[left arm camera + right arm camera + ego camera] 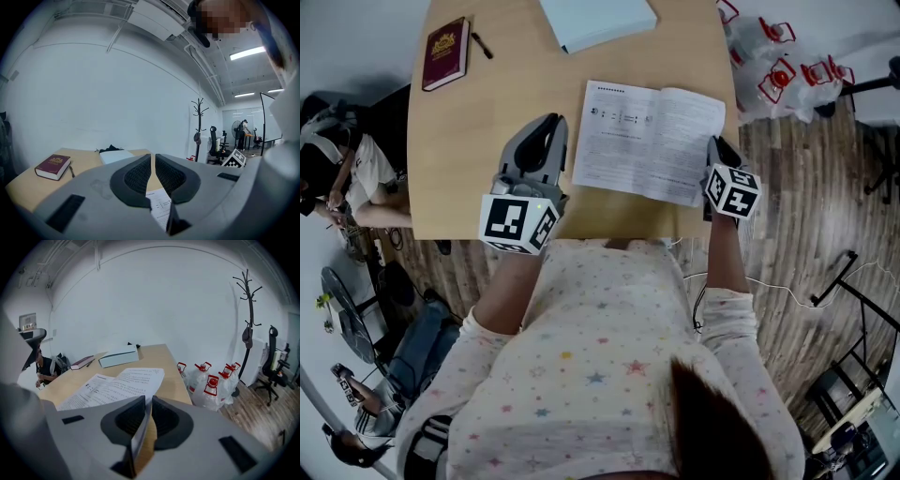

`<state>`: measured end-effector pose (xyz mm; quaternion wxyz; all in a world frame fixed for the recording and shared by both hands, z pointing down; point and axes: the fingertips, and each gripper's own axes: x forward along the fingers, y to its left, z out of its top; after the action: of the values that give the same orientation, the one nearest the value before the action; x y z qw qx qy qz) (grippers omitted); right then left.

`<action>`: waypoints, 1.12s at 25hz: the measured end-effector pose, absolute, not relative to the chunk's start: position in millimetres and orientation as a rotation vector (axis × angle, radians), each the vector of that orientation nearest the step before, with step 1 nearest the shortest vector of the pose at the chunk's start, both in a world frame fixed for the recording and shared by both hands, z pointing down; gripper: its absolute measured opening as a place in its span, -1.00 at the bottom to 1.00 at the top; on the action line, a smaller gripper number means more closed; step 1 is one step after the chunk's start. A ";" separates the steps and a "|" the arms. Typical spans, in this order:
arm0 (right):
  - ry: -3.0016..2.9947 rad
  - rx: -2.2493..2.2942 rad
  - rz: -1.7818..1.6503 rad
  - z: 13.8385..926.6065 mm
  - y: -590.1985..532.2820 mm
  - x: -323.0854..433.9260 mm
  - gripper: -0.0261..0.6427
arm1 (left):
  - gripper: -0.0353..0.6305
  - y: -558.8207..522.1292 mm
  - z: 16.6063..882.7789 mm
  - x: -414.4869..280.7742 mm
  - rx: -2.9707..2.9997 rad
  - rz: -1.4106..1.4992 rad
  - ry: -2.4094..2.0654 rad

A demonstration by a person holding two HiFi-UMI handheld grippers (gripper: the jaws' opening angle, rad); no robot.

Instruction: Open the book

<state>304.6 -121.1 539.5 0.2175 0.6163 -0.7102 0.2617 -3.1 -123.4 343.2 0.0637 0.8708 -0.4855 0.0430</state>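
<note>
Past the person's star-dotted pale top (600, 375), the right gripper (716, 146) pinches the thin white printed book (647, 141) by its right page edge. The book lies open on the tan wooden table (487, 122). The left gripper (551, 127) hangs clenched, empty. Opening looks done; next, probably release.

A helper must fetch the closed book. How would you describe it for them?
On the wooden table, look to the far left corner. The maroon book lies shut there beside a black pen; the open book and flat box nearby are pale.
</note>
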 end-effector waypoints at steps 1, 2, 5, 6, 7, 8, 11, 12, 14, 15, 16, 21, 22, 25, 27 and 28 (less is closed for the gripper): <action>-1.963 1.707 0.726 540.8 -120.6 305.7 -0.79 | -0.79 -123.4 343.4 -3.1 2.630 0.131 -1.466; -1.959 1.708 0.728 542.2 -120.2 306.8 -0.78 | -0.79 -123.4 343.8 -3.1 2.629 0.131 -1.466; -1.949 1.707 0.731 546.9 -119.3 310.4 -0.78 | -0.79 -122.9 345.3 -2.5 2.626 0.131 -1.467; -1.946 1.706 0.731 548.4 -118.9 311.6 -0.78 | -0.79 -122.4 345.7 -2.3 2.625 0.131 -1.469; -1.943 1.705 0.731 549.9 -118.6 312.9 -0.78 | -0.79 -122.0 346.0 -2.1 2.624 0.132 -1.470; -1.940 1.704 0.731 551.3 -118.5 314.0 -0.78 | -0.79 -121.7 346.0 -2.2 2.623 0.132 -1.471; -1.928 1.696 0.732 556.4 -118.9 316.6 -0.78 | -0.79 -121.9 346.6 -3.9 2.618 0.134 -1.476; -1.923 1.694 0.732 558.4 -118.8 317.3 -0.78 | -0.79 -122.0 347.0 -4.6 2.617 0.136 -1.477; -1.915 1.688 0.733 562.0 -118.6 318.5 -0.78 | -0.79 -122.1 347.5 -5.6 2.616 0.140 -1.478; -1.912 1.685 0.733 563.3 -118.7 319.1 -0.78 | -0.79 -122.3 347.4 -6.0 2.615 0.140 -1.480; -1.909 1.683 0.732 564.4 -119.0 319.8 -0.78 | -0.79 -122.5 347.1 -6.3 2.614 0.139 -1.483; -1.897 1.672 0.736 569.5 -118.4 320.8 -0.78 | -0.79 -123.3 346.4 -6.8 2.609 0.137 -1.488; -1.896 1.670 0.734 569.8 -119.7 321.0 -0.78 | -0.79 -124.3 346.1 -6.7 2.609 0.134 -1.490; -1.894 1.667 0.730 570.5 -121.4 321.5 -0.78 | -0.79 -125.7 345.8 -6.5 2.607 0.129 -1.494; -1.892 1.664 0.728 571.4 -121.8 322.3 -0.78 | -0.79 -126.2 346.0 -6.0 2.608 0.131 -1.496; -1.891 1.663 0.728 571.9 -122.0 322.9 -0.78 | -0.79 -126.4 346.1 -5.5 2.607 0.131 -1.497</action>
<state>322.9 -122.0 571.9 0.2573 0.6131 -0.6971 0.2683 -5.5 -126.4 346.1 0.0662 0.8644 -0.4964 0.0436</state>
